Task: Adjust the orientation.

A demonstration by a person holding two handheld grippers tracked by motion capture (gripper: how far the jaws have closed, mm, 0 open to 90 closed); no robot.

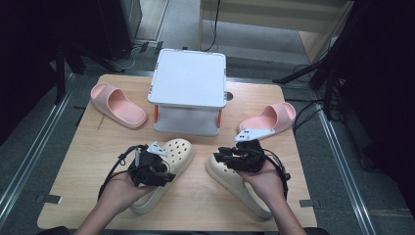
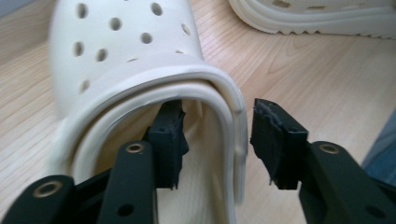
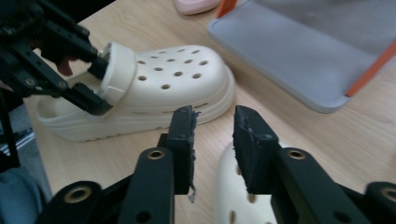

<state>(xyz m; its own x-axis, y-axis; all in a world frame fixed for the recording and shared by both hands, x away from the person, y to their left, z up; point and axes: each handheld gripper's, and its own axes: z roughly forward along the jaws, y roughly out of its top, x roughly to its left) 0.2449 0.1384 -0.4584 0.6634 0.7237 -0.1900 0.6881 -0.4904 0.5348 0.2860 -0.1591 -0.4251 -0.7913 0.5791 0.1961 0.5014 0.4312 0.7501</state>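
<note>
Here the left tool (image 2: 217, 140) straddles an unbranded cream clog's (image 2: 140, 60) strap.

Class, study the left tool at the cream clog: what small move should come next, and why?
Probably close the left tool on the cream clog. Its jaws stand open astride the clog's upper rim, one inside the opening and one outside, so a squeeze would likely grip the wall. The right tool is open above the other cream clog, holding nothing.
</note>
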